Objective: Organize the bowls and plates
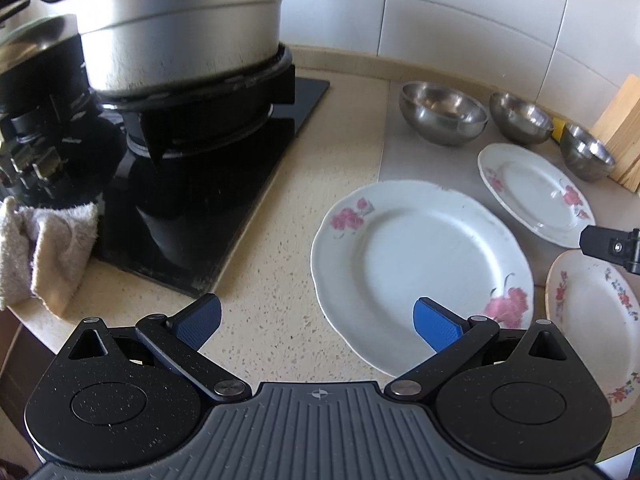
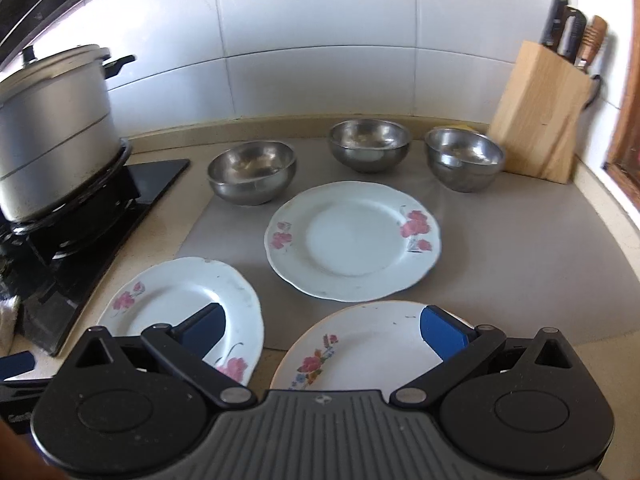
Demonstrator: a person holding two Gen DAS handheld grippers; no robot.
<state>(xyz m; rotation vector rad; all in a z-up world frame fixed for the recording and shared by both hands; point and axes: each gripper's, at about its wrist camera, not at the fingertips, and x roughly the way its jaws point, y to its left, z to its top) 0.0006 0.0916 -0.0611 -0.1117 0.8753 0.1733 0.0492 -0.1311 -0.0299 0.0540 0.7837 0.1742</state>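
Three plates and three steel bowls sit on the worktop (image 2: 568,248), each one apart from the others. The bowls form a row along the far side of a grey mat (image 2: 500,264): the left bowl (image 2: 251,172), the middle bowl (image 2: 369,145) and the right bowl (image 2: 464,158), all upright with mouths facing up. The plates lie flat, face up; being round, they show no long axis. The centre plate (image 2: 352,240) rests on the mat just near of the bowls. The near-left plate (image 2: 176,300) lies mostly off the mat toward the stove (image 2: 80,240). The near-right plate (image 2: 360,344), cream with small mixed flowers, overlaps the mat's near edge.

The left gripper (image 1: 316,322) hovers with its blue fingers (image 1: 438,330) spread wide, grasping nothing, one finger over the near-left plate. The right gripper (image 2: 322,326) likewise hangs released above the near plates. A pot (image 2: 52,128) stands on the stove at left; a knife block (image 2: 540,116) stands far right.
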